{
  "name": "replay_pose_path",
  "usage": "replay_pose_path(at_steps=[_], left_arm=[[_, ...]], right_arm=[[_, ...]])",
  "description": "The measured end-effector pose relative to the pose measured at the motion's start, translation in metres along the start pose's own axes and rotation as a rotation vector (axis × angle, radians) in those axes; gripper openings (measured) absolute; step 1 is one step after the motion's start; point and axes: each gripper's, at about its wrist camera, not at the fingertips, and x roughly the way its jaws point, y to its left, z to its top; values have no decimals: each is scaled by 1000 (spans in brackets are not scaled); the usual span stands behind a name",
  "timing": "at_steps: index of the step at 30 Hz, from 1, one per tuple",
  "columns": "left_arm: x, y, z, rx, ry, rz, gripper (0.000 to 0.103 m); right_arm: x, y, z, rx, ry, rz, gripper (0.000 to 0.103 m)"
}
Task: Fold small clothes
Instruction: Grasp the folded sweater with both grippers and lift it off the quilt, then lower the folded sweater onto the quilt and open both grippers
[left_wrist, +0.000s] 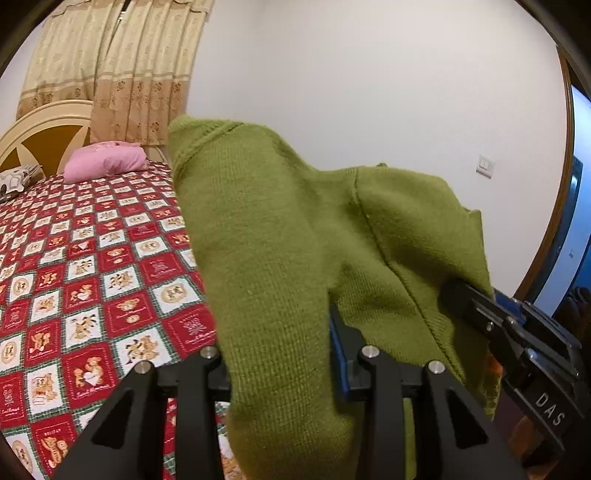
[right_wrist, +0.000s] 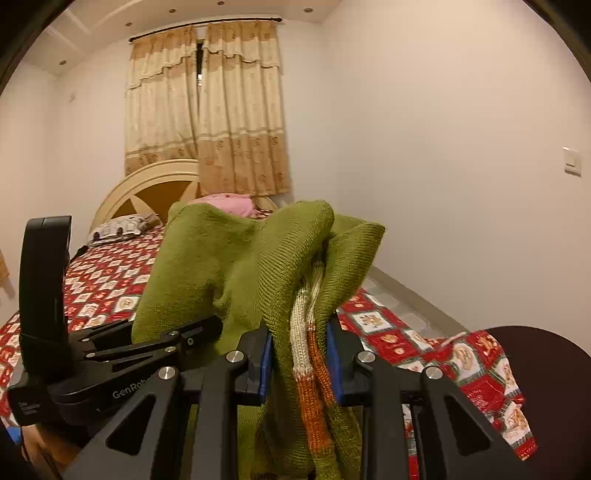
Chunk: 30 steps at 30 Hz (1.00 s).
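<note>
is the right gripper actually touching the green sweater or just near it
Touching. The right wrist view shows the right gripper with its blue pads pressed against a bunched fold of the green sweater, the knit squeezed between both fingers with no gap.

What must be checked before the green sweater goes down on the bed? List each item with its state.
1. Left gripper clamped on the green sweater: ok, knit bunched between its jaws.
2. Right gripper clamped on the sweater: ok, green and orange-white striped knit between the blue pads.
3. Sweater lifted clear of the bedspread: cannot tell, its lower end is hidden.
4. Sweater spread flat between the grippers: not ok, it hangs bunched and creased.
5. Landing area free: ok, the pink pillow lies far back by the headboard.
</note>
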Motion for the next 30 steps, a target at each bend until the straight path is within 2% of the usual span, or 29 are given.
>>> replay_pose_path(at_steps=[10, 17, 22, 25, 28, 30], left_arm=[[48, -15, 0, 19, 58, 46, 38], [103, -9, -3, 19, 103, 110, 38], [143, -3, -11, 32, 104, 164, 38], [166, 5, -15, 7, 149, 193, 39], [181, 14, -18, -30, 196, 211, 44], [189, 18, -20, -53, 224, 217, 55]], right_arm=[[34, -27, -12, -27, 29, -45, 25], [98, -47, -30, -45, 99, -73, 25], [147, -57, -39, -80, 148, -102, 25], [178, -63, -49, -102, 190, -117, 25], [203, -70, -58, -108, 239, -136, 25], [221, -80, -65, -75, 298, -137, 25]])
